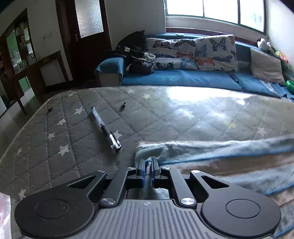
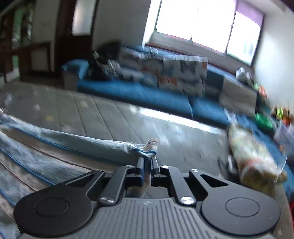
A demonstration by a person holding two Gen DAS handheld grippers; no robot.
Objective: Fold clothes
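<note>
A pale blue-and-beige cloth [image 1: 229, 156] with a darker blue hem is lying across the near part of a grey quilted mattress [image 1: 165, 110] printed with white stars, stretching from the middle of the near edge towards the right side. In the left wrist view the left gripper [image 1: 147, 163] is pinching the cloth's left corner, its two blue-padded jaws drawn close together with fabric caught between them. In the right wrist view, which is blurred, the right gripper [image 2: 146, 161] is clamping the opposite corner, where the blue hem [image 2: 147, 153] is bunching just above the narrowed jaws; the cloth [image 2: 64, 139] is running away to the left from there.

On the mattress, left of the cloth and apart from it, a black and silver pen [image 1: 105, 126] is lying at a slant, with a small dark object [image 1: 122, 106] farther back. Beyond the far edge, a blue sofa [image 1: 180, 78] is carrying butterfly-print cushions [image 1: 215, 53] beneath a bright window [image 1: 215, 11]. Near the mattress's right edge a colourful packet [image 2: 253, 156] is showing, too blurred to identify.
</note>
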